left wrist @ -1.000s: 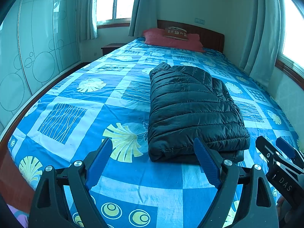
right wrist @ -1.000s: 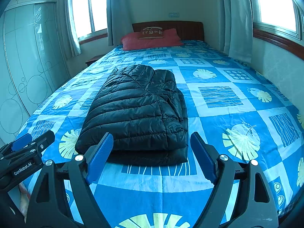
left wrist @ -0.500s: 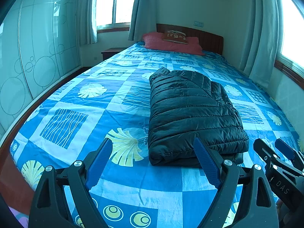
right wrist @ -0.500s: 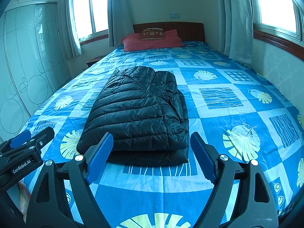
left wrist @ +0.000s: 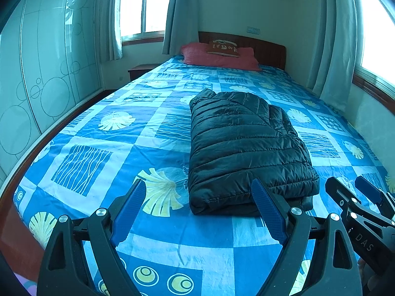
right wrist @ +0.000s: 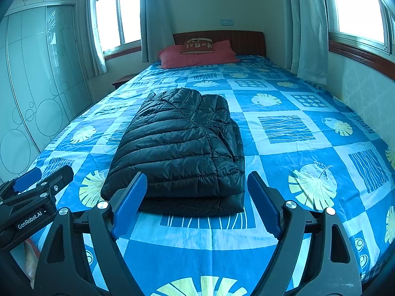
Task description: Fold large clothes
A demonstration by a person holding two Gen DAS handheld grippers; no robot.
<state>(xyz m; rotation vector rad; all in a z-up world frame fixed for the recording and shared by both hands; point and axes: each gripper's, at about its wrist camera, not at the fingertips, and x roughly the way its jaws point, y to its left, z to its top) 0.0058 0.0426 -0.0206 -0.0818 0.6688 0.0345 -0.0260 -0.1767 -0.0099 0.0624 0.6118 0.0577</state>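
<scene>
A black quilted puffer jacket [left wrist: 244, 145] [right wrist: 182, 145] lies folded into a thick rectangular bundle on the bed, its near edge toward me. My left gripper [left wrist: 197, 197] hovers open just short of that near edge, slightly left of it, with nothing between its blue pads. My right gripper [right wrist: 195, 190] also stands open in front of the jacket's near edge, empty. Each gripper shows at the other view's side: the right gripper [left wrist: 355, 190] at the lower right, the left gripper [right wrist: 42, 175] at the lower left.
The bed [left wrist: 103, 157] [right wrist: 308, 148] has a blue patterned sheet with leaf squares. Red pillows [left wrist: 217, 56] [right wrist: 197, 54] and a wooden headboard [right wrist: 246, 42] are at the far end. A glass wardrobe [left wrist: 49, 74] stands left, a nightstand [left wrist: 140, 70] behind it, curtained windows left and right.
</scene>
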